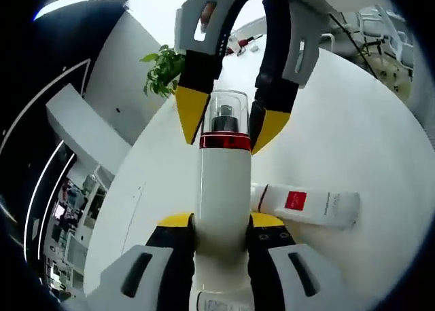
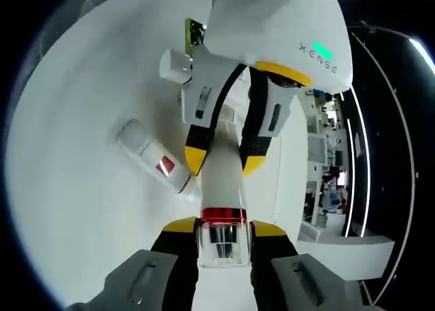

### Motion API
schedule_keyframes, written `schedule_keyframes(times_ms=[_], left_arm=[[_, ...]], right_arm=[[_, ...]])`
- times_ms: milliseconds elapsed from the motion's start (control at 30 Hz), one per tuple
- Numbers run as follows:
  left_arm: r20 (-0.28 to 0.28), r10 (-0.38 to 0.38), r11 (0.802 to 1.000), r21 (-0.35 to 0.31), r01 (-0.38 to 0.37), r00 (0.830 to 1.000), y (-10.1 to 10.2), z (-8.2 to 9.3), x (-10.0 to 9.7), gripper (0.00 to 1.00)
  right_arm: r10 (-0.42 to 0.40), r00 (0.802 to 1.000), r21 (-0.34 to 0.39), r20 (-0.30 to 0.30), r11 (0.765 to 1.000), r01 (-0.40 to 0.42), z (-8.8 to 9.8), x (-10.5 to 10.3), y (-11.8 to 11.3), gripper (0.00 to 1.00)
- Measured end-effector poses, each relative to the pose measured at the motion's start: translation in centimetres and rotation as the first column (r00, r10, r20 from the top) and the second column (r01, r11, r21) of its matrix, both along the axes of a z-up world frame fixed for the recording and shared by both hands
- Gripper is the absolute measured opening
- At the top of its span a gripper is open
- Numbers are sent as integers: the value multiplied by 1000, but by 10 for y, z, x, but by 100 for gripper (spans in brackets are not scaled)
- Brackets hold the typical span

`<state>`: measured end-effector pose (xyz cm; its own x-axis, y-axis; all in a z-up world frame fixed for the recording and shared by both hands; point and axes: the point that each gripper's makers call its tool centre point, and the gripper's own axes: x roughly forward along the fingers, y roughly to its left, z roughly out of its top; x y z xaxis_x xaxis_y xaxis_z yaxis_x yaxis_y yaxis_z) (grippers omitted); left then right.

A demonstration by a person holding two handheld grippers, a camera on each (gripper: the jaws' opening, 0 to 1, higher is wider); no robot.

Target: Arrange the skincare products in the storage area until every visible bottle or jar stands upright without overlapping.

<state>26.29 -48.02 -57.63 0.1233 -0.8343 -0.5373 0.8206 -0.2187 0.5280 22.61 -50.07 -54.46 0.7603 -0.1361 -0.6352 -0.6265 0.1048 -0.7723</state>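
Jaws of the left gripper [image 1: 221,231] pinched the white bottle's [image 1: 221,195] body, while the right gripper [image 2: 223,233] clamped its clear cap [image 2: 222,243] above the white counter [image 1: 353,141]. Beyond lay a white tube [image 1: 306,206]; the left gripper view added a green plant [image 1: 163,68].

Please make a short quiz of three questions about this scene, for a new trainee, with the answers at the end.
1. True or false: the white bottle with the red band is held by both grippers at once.
2. Which end does the right gripper grip? A) the clear cap end B) the plain white body
3. Fill in: the white tube with the red label is ______ on the white table.

Key:
1. True; the left gripper clamps the body, and the right gripper the cap end.
2. A
3. lying flat
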Motion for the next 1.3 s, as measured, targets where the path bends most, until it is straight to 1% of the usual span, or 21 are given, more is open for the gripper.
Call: schedule_keyframes(times_ms=[133,267,300,333,467,500,600,667,700,767,800,867,933,967,1000,1033,1100,1133,1167,1200,1300], left_arm=[[-96,35,999,-8,-36,995,3,-4,-5,24],[-180,97,995,18,-96,979,12,-21,-6,24],[-202,54,996,-55,-66,978,6,-11,-12,24],[-272,127,990,-21,-138,954,15,-20,-2,23],[-282,94,995,-3,-99,955,8,-19,-5,23],[-330,121,992,2,-128,936,8,-19,-6,23],[-409,157,986,14,-165,899,9,-16,-9,23],[-427,165,985,27,-169,889,9,-19,-5,23],[-446,175,984,37,-177,878,9,-19,-5,23],[-491,195,979,47,-198,849,11,-18,-11,23],[-511,205,977,51,-208,835,11,-19,-10,23],[-550,226,971,62,-230,804,12,-17,-12,23],[-584,239,967,73,-243,776,12,-17,-10,23],[-627,249,964,90,-249,738,13,-17,-12,23],[-649,253,962,93,-256,717,13,-18,-10,23],[-663,260,960,99,-263,702,14,-18,-10,23],[-691,271,955,107,-276,670,14,-17,-8,23],[-715,284,949,117,-292,638,15,-16,-8,23],[-728,284,948,118,-294,624,15,-15,-8,23],[-739,283,947,114,-301,611,17,-12,-10,23],[-773,268,948,104,-302,575,18,-4,-16,23]], right_arm=[[-7,1000,9,-13,1000,7,-3,-4,-4,17],[-49,998,36,27,998,48,5,-7,-12,9],[-69,997,56,31,996,67,5,-8,-16,11],[-79,996,55,29,996,77,5,-9,-20,14],[-152,988,110,28,983,148,2,-16,-34,12],[-173,984,146,36,975,166,2,-16,-35,12],[-263,964,303,26,922,243,-1,-19,-39,12],[-345,939,413,-8,854,317,-10,-24,-46,15],[-364,931,435,-13,837,333,-15,-23,-51,16],[-423,904,524,-52,759,386,-26,-28,-54,15],[-447,891,584,-76,704,403,-30,-29,-53,16],[-504,854,687,-129,576,444,-36,-31,-52,17],[-542,823,745,-171,475,468,-39,-33,-53,20],[-563,802,789,-197,395,471,-38,-34,-51,20],[-570,793,813,-214,346,468,-38,-34,-50,22],[-577,782,848,-235,271,456,-40,-33,-49,23],[-584,766,878,-271,177,445,-38,-32,-45,25],[-582,762,889,-283,139,437,-38,-32,-43,26],[-580,759,903,-295,90,420,-36,-31,-39,27],[-574,750,915,-329,3,404,-34,-30,-38,28],[-556,736,921,-387,-187,343,-27,-26,-34,33]])
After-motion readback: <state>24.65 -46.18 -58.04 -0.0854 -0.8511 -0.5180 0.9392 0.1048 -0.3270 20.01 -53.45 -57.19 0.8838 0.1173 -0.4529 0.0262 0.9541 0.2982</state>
